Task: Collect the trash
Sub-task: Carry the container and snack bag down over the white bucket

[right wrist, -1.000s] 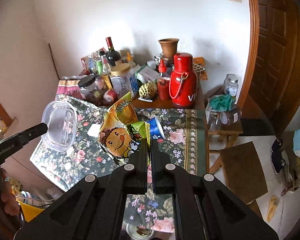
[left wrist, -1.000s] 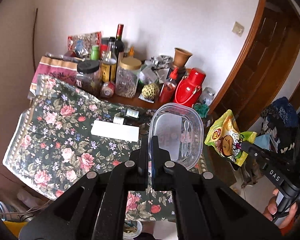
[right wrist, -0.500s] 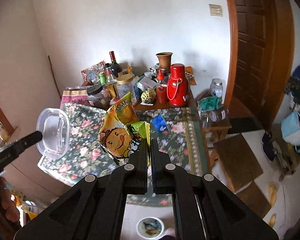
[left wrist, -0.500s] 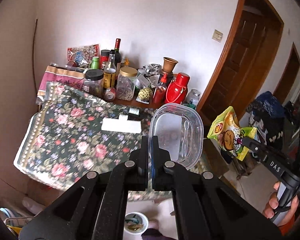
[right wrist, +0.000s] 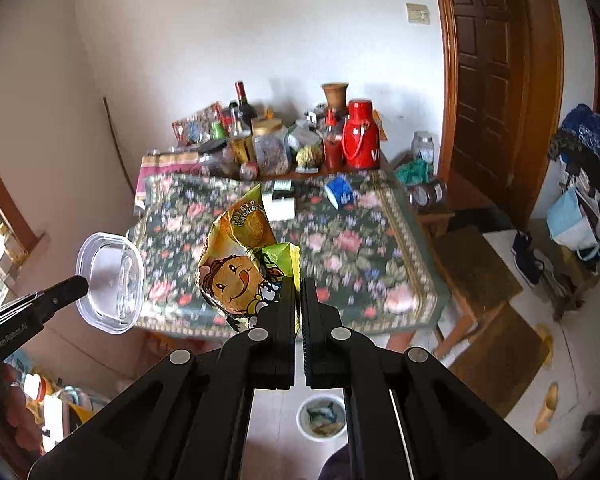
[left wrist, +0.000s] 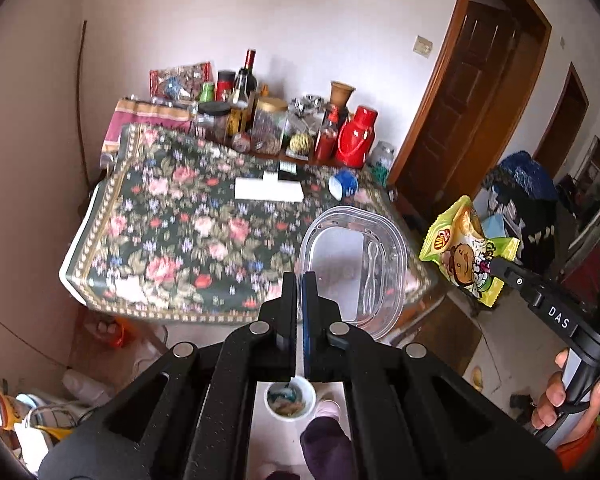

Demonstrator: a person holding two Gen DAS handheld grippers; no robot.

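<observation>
Carry-to-bin step, by my reading. Landmark: white bin (right wrist: 321,417) on the floor, already holding scraps.

Left tool (left wrist: 299,280) clenched on the rim of a clear plastic lid (left wrist: 352,268), held in the air above the bin.

Right tool (right wrist: 299,286) clenched on a crumpled snack bag (right wrist: 240,272), also above the bin.

Blue wrapper (right wrist: 339,193) lies on the floral tabletop (right wrist: 360,248), well beyond the bin.

Next move: lower each tool over the bin mouth, then release; the opening looks narrow for the lid.
</observation>
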